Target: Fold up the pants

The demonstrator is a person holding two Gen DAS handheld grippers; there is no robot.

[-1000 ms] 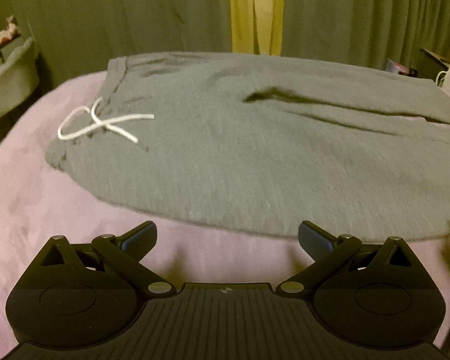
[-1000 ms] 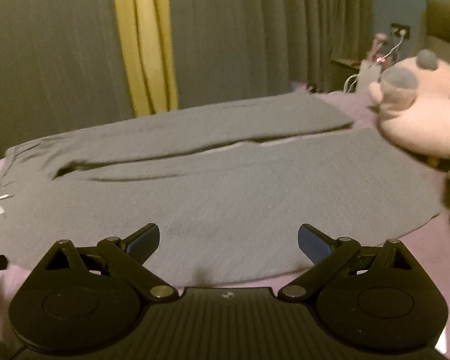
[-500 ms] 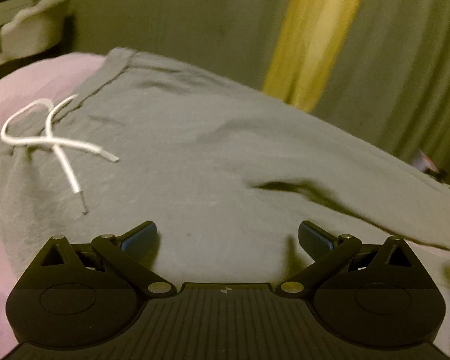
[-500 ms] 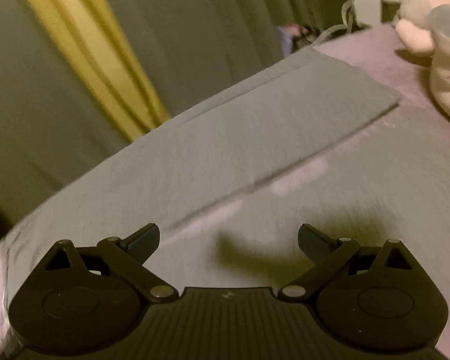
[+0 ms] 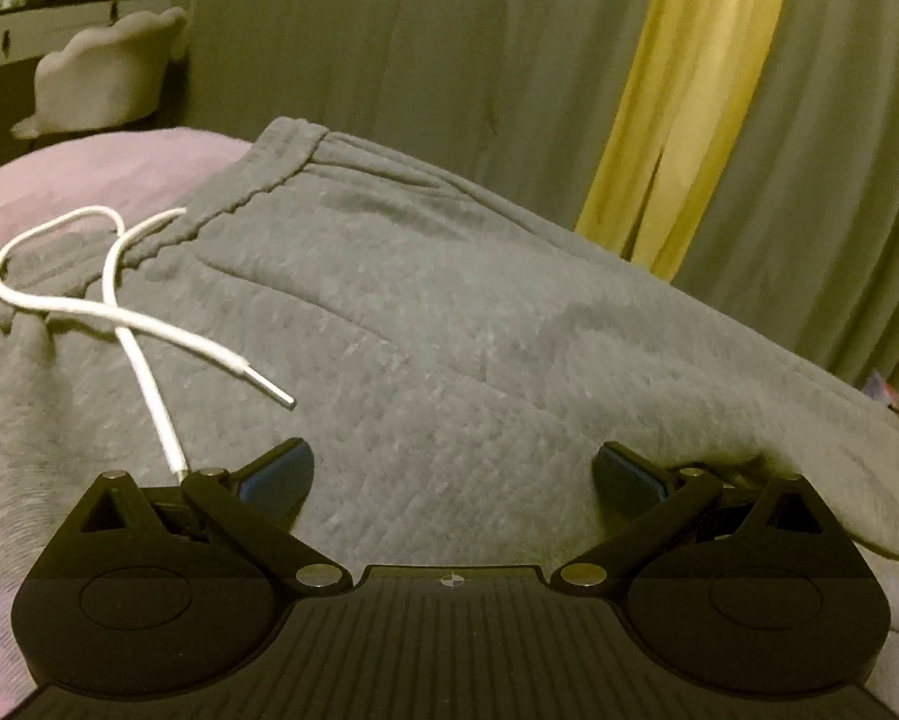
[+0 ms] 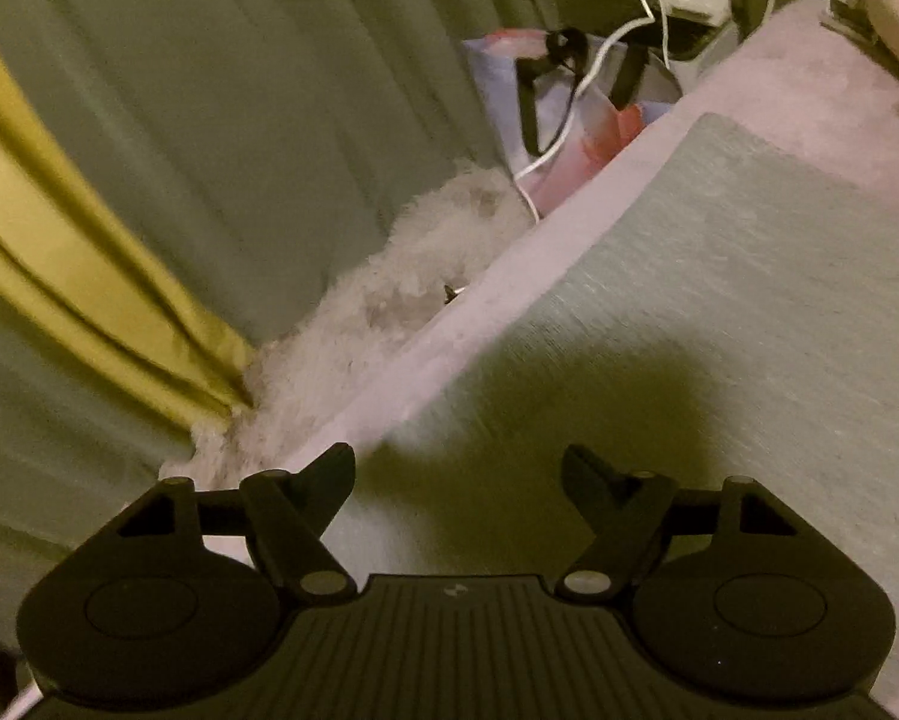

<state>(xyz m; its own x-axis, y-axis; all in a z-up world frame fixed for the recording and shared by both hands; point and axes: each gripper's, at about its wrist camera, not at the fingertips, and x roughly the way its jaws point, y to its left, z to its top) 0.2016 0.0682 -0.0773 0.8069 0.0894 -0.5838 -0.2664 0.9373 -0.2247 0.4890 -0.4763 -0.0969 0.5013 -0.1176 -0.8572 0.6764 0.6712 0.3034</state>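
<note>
Pants, grey and fleecy, lie spread flat on the bed, waistband towards the far left, the white drawstring crossed loosely over the front; in your left wrist view the left claw stands spread wide just over the seat of the cloth, nothing between its pads, its right finger near a dark crease; if you bite here you may, I judge, catch only the top layer, or snag the cord's end lying beside your left finger, and the fold would drag crooked.

In your right wrist view the leg of the pants runs up and right along the far side of the bed, whose purple edge shows beside it; the right claw hangs over the leg's far edge, its jaws have just been closing yet stand apart, with cloth below them and not pinched; the picture is blurred, so the exact hem is hard to place; closing in haste could grip the bed cover along with the leg, or miss the edge; beyond the bed a fluffy white thing, a bag and a cable sit close to the curtain, and a wide swing might catch them.
</note>
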